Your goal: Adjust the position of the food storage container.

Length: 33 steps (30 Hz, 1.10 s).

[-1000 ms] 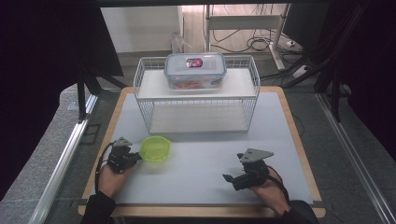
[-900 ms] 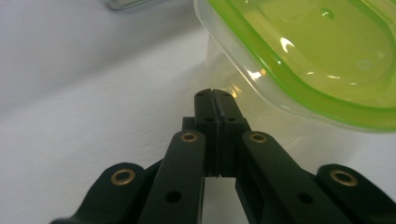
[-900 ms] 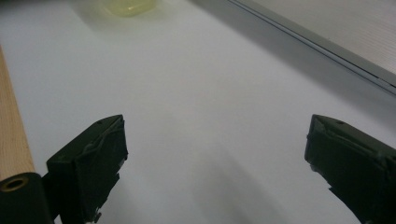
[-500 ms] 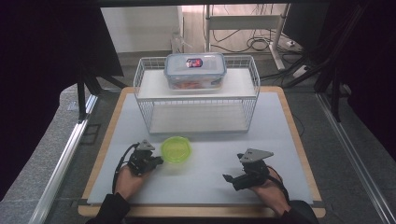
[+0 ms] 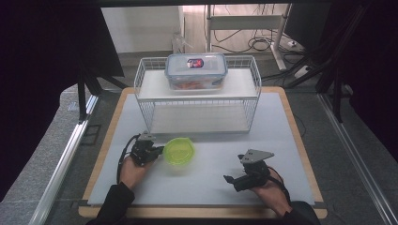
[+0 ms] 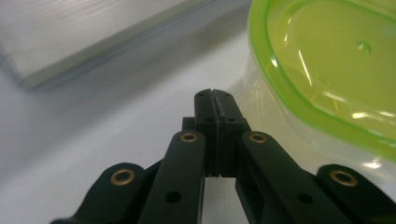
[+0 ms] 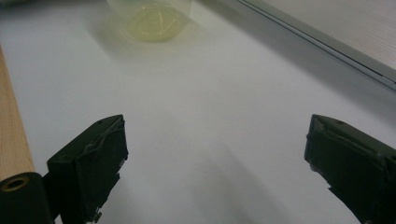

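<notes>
A small translucent tub with a yellow-green lid [image 5: 178, 151] [image 6: 327, 70] stands on the white mat [image 5: 206, 192] in front of the wire rack. My left gripper [image 5: 159, 151] [image 6: 215, 95] is shut with nothing between its jaws, and its tip sits at the tub's left side, touching or nearly touching the wall. My right gripper [image 5: 229, 180] [image 7: 215, 154] rests low on the mat to the right, open and empty, and faces the tub [image 7: 152, 18] from some way off.
A white wire rack [image 5: 197, 101] stands at the back of the mat. On its top shelf sits a clear box with a blue-rimmed lid [image 5: 196, 70]. The wooden board's edge [image 5: 101, 154] frames the mat, and a metal rail [image 5: 65, 159] runs along the left.
My left gripper has slid to the right across the mat, and the green-lidded tub has moved right along with it. The right gripper has stayed put.
</notes>
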Tool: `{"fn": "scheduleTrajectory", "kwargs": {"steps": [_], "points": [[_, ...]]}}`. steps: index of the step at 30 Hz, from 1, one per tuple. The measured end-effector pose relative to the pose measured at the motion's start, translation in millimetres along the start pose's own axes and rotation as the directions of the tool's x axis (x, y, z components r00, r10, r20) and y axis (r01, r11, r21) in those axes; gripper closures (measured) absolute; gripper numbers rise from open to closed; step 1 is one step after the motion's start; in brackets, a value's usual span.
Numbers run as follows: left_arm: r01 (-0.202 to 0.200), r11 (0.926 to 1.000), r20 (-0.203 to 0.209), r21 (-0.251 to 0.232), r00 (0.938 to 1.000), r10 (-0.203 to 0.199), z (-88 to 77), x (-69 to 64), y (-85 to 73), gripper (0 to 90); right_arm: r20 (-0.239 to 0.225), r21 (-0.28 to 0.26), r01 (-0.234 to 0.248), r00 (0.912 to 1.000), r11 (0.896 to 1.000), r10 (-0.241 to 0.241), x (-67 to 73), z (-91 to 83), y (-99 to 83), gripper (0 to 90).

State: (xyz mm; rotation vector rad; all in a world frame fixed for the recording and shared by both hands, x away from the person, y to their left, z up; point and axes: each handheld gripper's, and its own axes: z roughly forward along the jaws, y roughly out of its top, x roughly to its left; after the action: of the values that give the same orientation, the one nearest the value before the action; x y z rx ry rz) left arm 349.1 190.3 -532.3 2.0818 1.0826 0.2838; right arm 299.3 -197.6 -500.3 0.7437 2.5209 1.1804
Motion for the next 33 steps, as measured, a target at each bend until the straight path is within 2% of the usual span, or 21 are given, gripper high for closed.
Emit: {"fn": "scheduleTrajectory", "kwargs": {"steps": [4,12,19,23,26,28,33], "points": [[-0.013,0.9999,0.042,0.003,0.999,0.013,9.6,-1.5,4.0,89.5,0.001,-0.002,-0.001,1.0,1.0,0.001,-0.2,-0.7,-0.2,5.7],[-0.042,0.9991,0.074,0.009,0.9964,0.041,13.4,-10.1,5.4,89.5,-0.002,0.003,0.002,1.0,1.0,-0.002,0.2,-0.3,-0.3,5.7],[-0.077,0.9968,0.112,0.019,0.9909,0.075,18.5,-29.7,10.0,89.5,-0.004,0.008,-0.002,1.0,1.0,0.002,0.1,0.3,-0.6,5.7],[-0.117,0.9923,0.132,0.042,0.9851,0.11,25.7,-43.2,12.7,89.5,-0.006,0.014,-0.003,1.0,1.0,0.003,0.0,1.0,-0.9,5.7],[-0.137,0.9887,0.139,0.059,0.982,0.128,31.1,-52.2,14.5,89.5,-0.007,0.017,-0.004,1.0,1.0,0.004,-0.2,1.2,-1.1,5.7],[-0.142,0.988,0.13,0.062,0.9825,0.133,33.1,-55.8,14.9,89.5,-0.008,0.018,-0.004,1.0,1.0,0.004,-0.1,1.2,-1.1,5.7],[-0.148,0.9874,0.098,0.057,0.985,0.142,25.4,-52.0,15.8,87.6,-0.011,0.017,-0.004,0.9999,1.0,0.004,-0.3,1.1,-1.2,5.7]]}}
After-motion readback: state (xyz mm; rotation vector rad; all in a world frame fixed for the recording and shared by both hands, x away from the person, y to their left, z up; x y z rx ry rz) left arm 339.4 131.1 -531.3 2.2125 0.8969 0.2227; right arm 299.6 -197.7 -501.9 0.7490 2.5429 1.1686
